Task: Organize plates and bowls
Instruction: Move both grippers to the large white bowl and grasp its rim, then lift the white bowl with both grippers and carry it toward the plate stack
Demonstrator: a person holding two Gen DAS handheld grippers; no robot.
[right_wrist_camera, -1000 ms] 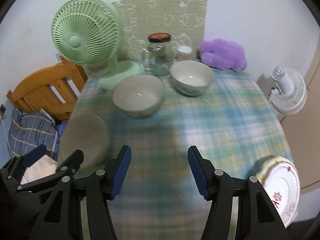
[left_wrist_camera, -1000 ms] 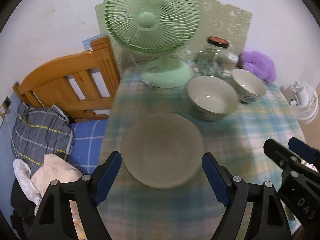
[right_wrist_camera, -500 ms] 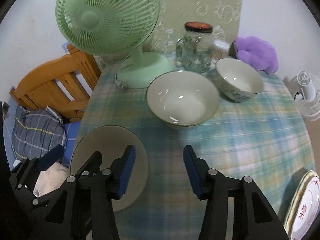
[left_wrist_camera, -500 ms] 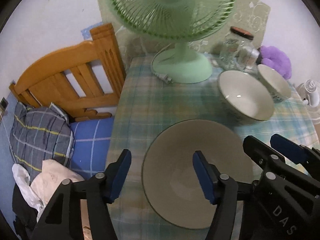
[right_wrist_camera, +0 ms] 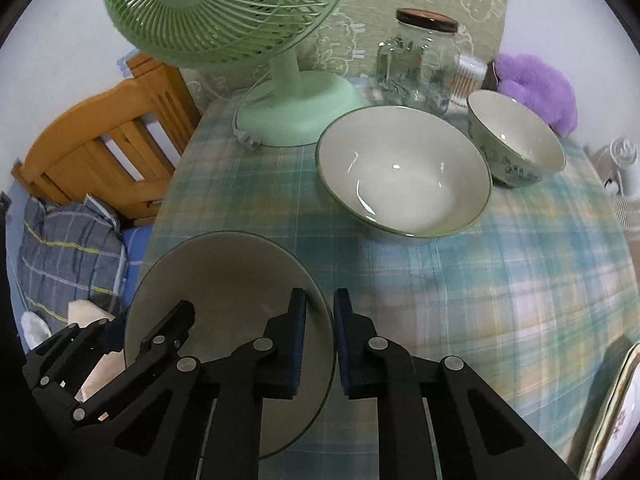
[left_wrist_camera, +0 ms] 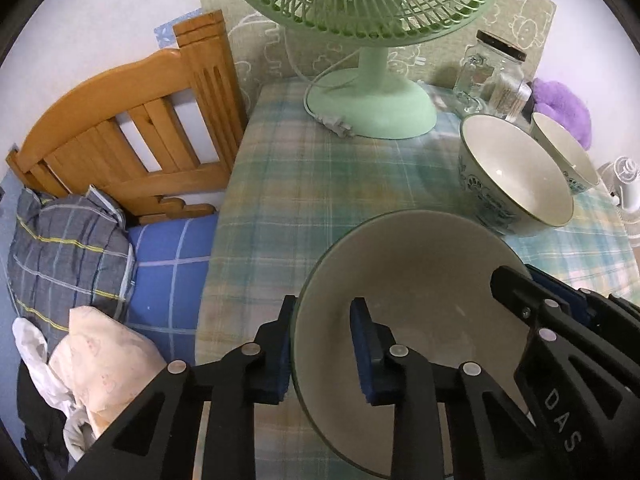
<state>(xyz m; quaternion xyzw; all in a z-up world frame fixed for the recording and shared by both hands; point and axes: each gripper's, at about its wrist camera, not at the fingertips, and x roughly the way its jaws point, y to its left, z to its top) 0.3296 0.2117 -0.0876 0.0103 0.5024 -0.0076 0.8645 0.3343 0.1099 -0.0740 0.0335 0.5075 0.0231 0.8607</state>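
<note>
A shallow grey plate [left_wrist_camera: 420,280] lies near the left front of the plaid-covered table [left_wrist_camera: 304,168]. My left gripper [left_wrist_camera: 323,308] is shut on its left rim, one pad outside and one inside. My right gripper [right_wrist_camera: 320,300] is shut on the opposite rim of the same grey plate [right_wrist_camera: 224,276]. Each gripper shows in the other's view: the right gripper [left_wrist_camera: 532,292] at that plate's far side, the left gripper [right_wrist_camera: 168,320] low on the left. Behind the plate stand a large white bowl [right_wrist_camera: 404,172] and a smaller patterned bowl [right_wrist_camera: 516,140].
A green fan [right_wrist_camera: 296,112] stands at the back left with its plug on the cloth. A glass jar [right_wrist_camera: 420,64] and a purple plush [right_wrist_camera: 536,84] sit behind the bowls. A red-patterned plate [right_wrist_camera: 616,420] is at the front right edge. A wooden headboard [left_wrist_camera: 132,128] and bedding lie left of the table.
Both grippers came down and forward onto the grey plate and closed from wide open onto its opposite rims. The fan and bowls now look nearer.
</note>
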